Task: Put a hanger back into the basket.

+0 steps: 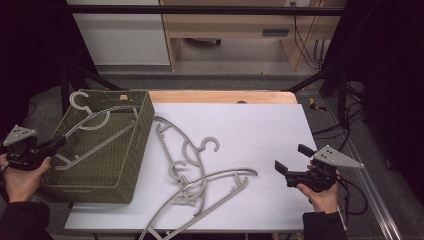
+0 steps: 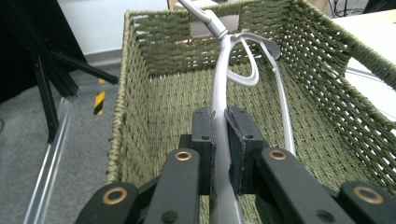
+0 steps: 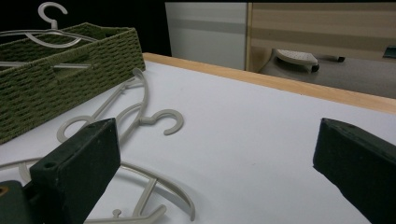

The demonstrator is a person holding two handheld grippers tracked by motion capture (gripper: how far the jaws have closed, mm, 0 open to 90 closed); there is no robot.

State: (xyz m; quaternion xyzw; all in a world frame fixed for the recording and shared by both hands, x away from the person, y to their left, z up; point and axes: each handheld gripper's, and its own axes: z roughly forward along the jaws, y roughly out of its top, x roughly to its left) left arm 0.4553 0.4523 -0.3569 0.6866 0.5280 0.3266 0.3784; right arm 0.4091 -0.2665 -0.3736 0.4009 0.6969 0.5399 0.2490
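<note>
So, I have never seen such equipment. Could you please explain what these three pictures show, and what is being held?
A person holds a hand-operated two-jaw tool in each hand. One picture looks down from above the table; the other two come from cameras riding on each tool. The left gripper is shut on a grey hanger over the green woven basket. The right gripper is open and holds nothing, above the white table. Several loose hangers lie on that surface.
</note>
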